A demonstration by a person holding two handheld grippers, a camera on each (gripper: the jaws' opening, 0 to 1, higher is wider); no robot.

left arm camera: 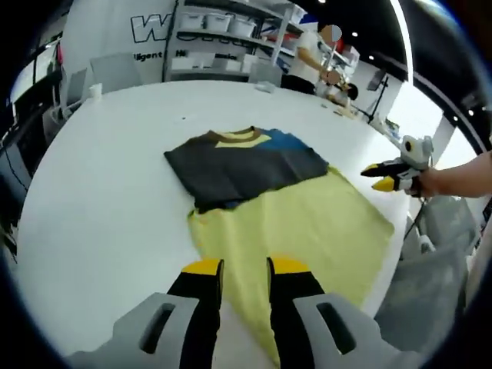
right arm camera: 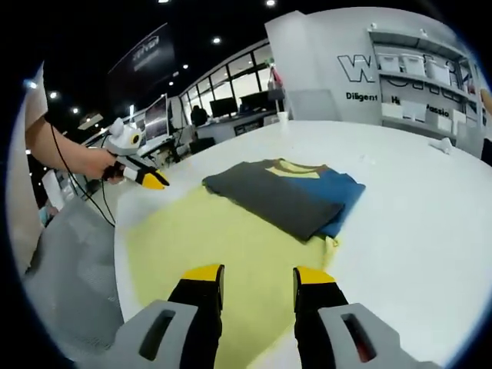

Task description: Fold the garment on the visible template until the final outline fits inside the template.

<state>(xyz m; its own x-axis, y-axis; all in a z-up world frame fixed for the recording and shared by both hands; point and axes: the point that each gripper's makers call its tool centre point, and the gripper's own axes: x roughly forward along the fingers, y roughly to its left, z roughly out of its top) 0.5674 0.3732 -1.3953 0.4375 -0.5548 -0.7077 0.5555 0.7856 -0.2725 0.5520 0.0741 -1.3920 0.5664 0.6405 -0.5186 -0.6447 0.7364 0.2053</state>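
- The left gripper (left arm camera: pixel 244 269) hangs over the near edge of the template (left arm camera: pixel 307 231), its yellow-tipped jaws a little apart and holding nothing.
- The right gripper (right arm camera: pixel 257 277) hangs over the template's (right arm camera: pixel 207 246) other side, jaws wider apart and also holding nothing.
- Each gripper shows in the other's view. In the left gripper view the right one is at the right edge, held in a hand (left arm camera: pixel 432 181), with its yellow tips pointing at the template's corner. In the right gripper view the left one is at the left, held in a hand (right arm camera: pixel 91 163) with a cable trailing down from it.
- From those side-on views I cannot tell how wide either pair of jaws stands.
- The template is a pale yellow sheet lying flat on the white table (left arm camera: pixel 100 192), reaching to the table's edge.
- The shirt (left arm camera: pixel 246 165) lies folded into a rough rectangle, dark grey on top with a yellow collar and blue at one side. It covers the template's far end, and part of it lies past the yellow onto the table.
- In the right gripper view the shirt (right arm camera: pixel 288 192) shows a blue layer sticking out from under the grey.
- The left gripper view shows shelves (left arm camera: pixel 231 38) and a person (left arm camera: pixel 311 58) beyond the table.
- The right gripper view shows desks with monitors (right arm camera: pixel 157 115) and a wall with lettering.
- No containers can be made out on the table.
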